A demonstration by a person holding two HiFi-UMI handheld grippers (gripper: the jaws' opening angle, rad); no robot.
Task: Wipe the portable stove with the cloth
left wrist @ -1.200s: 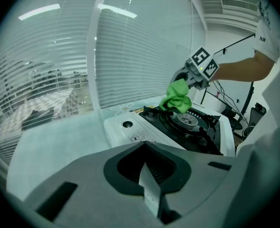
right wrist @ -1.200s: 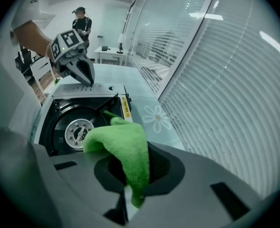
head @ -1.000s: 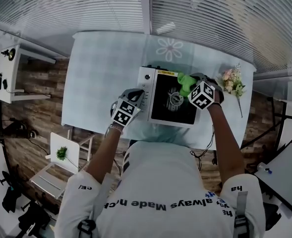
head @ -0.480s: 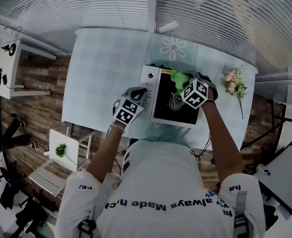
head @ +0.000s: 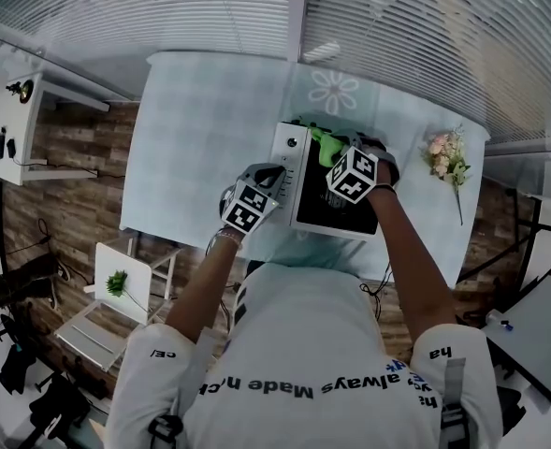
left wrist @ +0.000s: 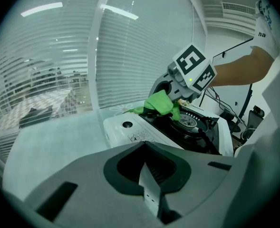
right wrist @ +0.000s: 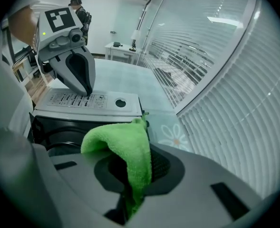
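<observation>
Right tool [right wrist: 130, 196] was clamped on the green cloth [right wrist: 123, 148] at the far edge of the stove [head: 289, 162], on the counter [head: 200, 120]. Left tool [head: 271, 172], jaws together, pressed the control panel [right wrist: 82, 100]. Risk: the cloth could snag on the burner [left wrist: 191, 123] and pull free.

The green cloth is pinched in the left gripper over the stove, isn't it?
No, wrong side. The green cloth is pinched in the right gripper over the stove. The right gripper view shows it between that gripper's fingers.
</observation>
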